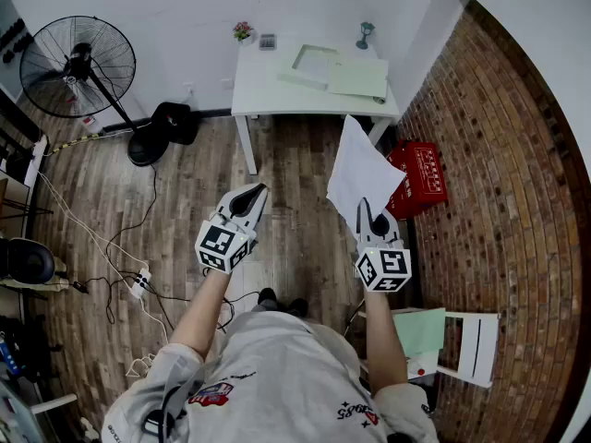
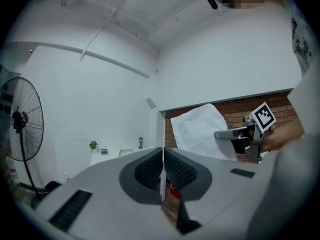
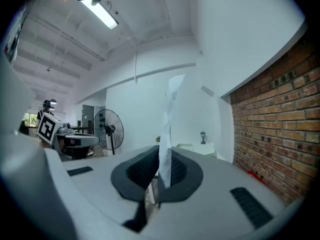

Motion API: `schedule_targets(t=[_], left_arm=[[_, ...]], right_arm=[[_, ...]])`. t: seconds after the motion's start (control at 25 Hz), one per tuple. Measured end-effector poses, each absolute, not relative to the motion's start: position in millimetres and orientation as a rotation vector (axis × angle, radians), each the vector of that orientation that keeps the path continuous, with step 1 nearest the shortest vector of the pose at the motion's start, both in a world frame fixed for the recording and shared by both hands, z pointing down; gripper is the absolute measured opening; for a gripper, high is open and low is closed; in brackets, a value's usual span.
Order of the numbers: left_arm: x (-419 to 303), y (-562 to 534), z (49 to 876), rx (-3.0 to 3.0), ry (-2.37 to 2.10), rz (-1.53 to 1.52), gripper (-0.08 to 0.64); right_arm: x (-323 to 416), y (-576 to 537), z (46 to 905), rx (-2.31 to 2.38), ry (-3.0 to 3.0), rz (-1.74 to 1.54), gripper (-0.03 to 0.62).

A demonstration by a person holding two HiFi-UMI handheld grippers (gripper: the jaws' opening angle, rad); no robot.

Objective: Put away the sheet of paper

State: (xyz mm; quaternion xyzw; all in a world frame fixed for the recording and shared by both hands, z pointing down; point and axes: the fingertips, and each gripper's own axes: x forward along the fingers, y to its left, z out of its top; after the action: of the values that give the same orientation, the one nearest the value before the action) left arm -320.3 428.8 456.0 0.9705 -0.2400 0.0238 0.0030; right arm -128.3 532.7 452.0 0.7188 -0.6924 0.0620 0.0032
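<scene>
The sheet of paper [image 1: 362, 169] is pictured clamped by its lower edge between the closed jaws of the right gripper [image 1: 375, 214]. It is held upright, its long axis rising away from the jaws (edge-on in the right gripper view). The left gripper [image 1: 256, 193], held alongside and clear of the sheet, is shut with nothing between its jaws. Straight ahead, well apart across the wooden floor [image 1: 203, 183], the white table [image 1: 277, 90] with green folders [image 1: 358, 77] is judged the likely destination.
</scene>
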Motion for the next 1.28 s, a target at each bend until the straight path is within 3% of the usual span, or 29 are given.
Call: schedule_targets(t=[1.28], left_arm=[[-257, 426, 475, 3.017, -0.771, 0.091, 0.023]], right_arm=[[-62, 533, 464, 2.223, -2.220, 0.183, -0.002]])
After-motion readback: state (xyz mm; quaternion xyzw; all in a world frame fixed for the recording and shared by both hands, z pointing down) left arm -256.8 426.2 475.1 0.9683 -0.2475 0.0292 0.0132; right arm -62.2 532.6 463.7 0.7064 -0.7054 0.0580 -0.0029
